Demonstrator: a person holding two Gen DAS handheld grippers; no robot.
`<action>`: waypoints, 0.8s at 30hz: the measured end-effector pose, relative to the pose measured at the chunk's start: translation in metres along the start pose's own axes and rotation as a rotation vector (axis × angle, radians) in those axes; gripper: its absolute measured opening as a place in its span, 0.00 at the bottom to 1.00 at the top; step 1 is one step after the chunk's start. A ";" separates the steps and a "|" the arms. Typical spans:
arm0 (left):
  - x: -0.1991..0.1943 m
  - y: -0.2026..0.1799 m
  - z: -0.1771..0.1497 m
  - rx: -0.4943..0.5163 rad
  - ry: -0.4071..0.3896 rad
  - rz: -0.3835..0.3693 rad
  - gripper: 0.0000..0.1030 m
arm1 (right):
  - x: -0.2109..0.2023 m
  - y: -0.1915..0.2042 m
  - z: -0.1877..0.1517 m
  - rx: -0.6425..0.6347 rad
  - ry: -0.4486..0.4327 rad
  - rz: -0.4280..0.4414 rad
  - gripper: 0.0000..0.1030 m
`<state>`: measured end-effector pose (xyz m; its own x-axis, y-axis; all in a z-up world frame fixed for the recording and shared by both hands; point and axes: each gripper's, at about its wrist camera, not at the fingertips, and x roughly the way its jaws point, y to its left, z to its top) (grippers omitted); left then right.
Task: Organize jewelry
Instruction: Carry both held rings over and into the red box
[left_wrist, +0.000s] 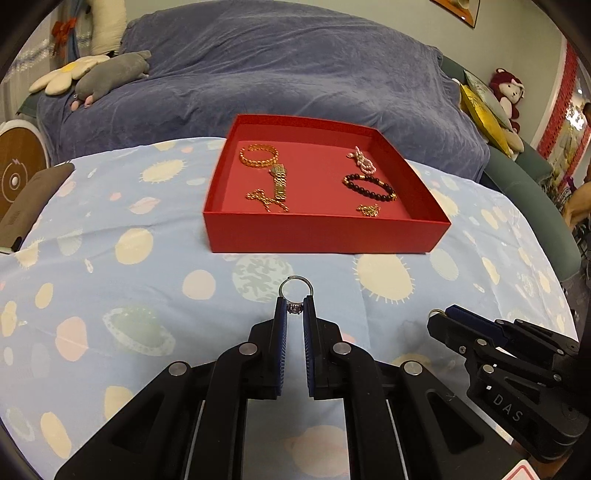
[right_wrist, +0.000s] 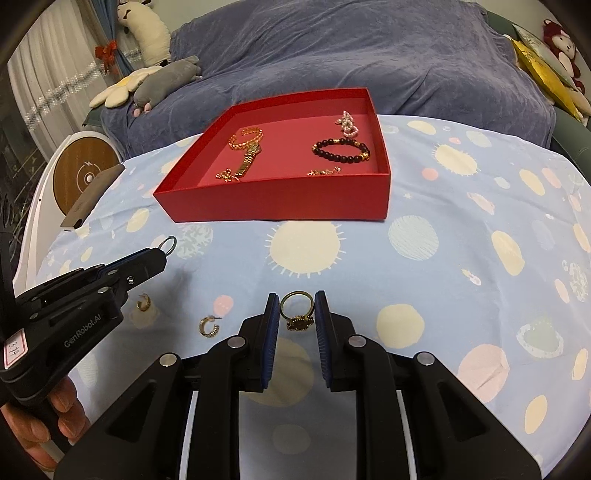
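A red box (left_wrist: 325, 232) (right_wrist: 280, 199) stands on the spotted blue cloth and holds gold bracelets (left_wrist: 258, 156), a dark bead bracelet (left_wrist: 369, 187) (right_wrist: 340, 150), a pink piece (left_wrist: 362, 161) and small gold chains. My left gripper (left_wrist: 294, 306) is shut on a silver ring (left_wrist: 295, 290), held in front of the box; the gripper also shows in the right wrist view (right_wrist: 162, 254). My right gripper (right_wrist: 296, 314) straddles a gold ring (right_wrist: 297, 310) with a dark ornament; its jaws sit close on both sides of the ring. Two gold hoop earrings (right_wrist: 208, 326) (right_wrist: 144, 302) lie on the cloth.
A dark flat device (left_wrist: 29, 206) lies at the table's left edge. A sofa under a purple blanket (left_wrist: 277, 74) with plush toys stands behind the table. A round white and wood object (right_wrist: 83, 173) stands at the left.
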<state>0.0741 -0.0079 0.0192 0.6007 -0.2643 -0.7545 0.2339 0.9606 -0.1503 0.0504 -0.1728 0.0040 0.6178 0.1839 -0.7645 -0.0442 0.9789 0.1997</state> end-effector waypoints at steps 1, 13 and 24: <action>-0.004 0.005 0.002 -0.009 -0.009 0.001 0.06 | -0.001 0.003 0.002 -0.001 -0.005 0.006 0.18; -0.030 0.032 0.042 -0.032 -0.084 0.037 0.06 | -0.018 0.026 0.067 -0.019 -0.109 0.038 0.18; 0.021 0.016 0.117 0.038 -0.120 0.040 0.06 | 0.025 0.016 0.144 -0.023 -0.145 0.003 0.18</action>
<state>0.1801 -0.0077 0.0760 0.6968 -0.2360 -0.6773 0.2352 0.9673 -0.0951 0.1786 -0.1649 0.0763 0.7245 0.1733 -0.6672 -0.0632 0.9805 0.1860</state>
